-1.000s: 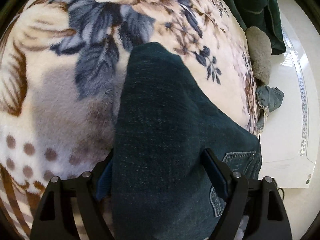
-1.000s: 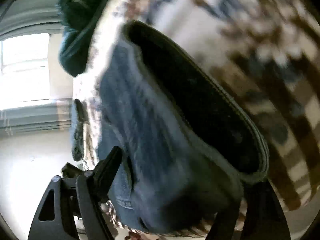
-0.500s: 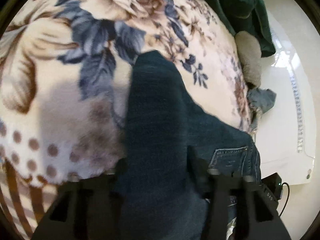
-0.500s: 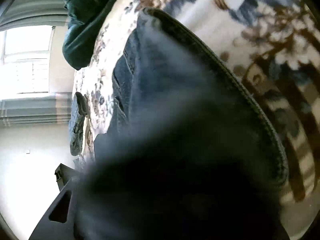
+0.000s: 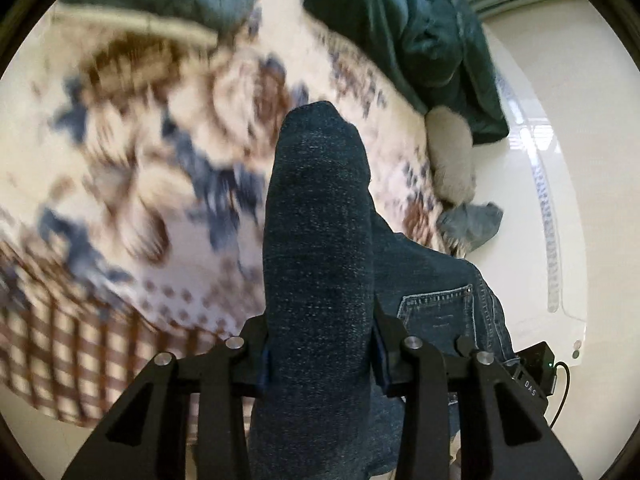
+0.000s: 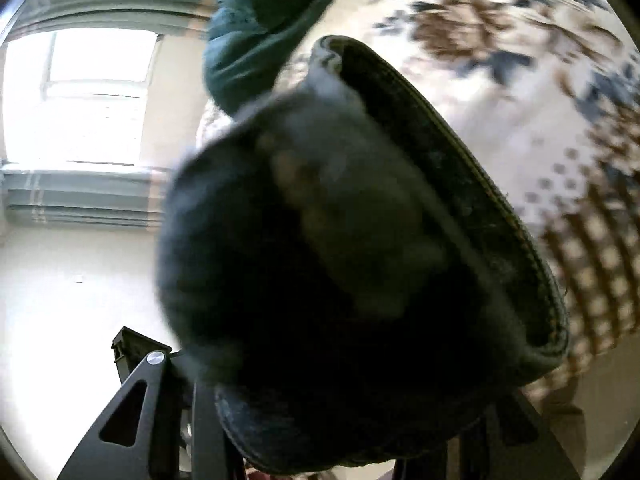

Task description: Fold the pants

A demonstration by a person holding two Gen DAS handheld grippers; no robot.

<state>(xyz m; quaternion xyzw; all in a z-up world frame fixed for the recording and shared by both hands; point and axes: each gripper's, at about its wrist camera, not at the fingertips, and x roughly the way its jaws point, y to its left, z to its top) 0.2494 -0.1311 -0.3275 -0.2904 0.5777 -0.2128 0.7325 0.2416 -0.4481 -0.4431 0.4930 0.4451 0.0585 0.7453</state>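
Dark blue jeans hang over the bed's floral blanket. My left gripper is shut on a bunched fold of the jeans, which rises in front of the camera; a back pocket shows to the right. In the right wrist view the jeans fill the middle, with a stitched hem or waistband edge curving down the right. My right gripper is shut on this denim; its fingertips are hidden behind the cloth.
A dark green garment and a cream fluffy item lie at the bed's far edge. A small blue denim piece hangs off the side. A black device with a cable sits on the white floor. A bright window is on the left.
Both grippers have lifted and pulled back with the jeans. More of the bed, the green garment and the room now show. The denim has bunched closer to the right camera.
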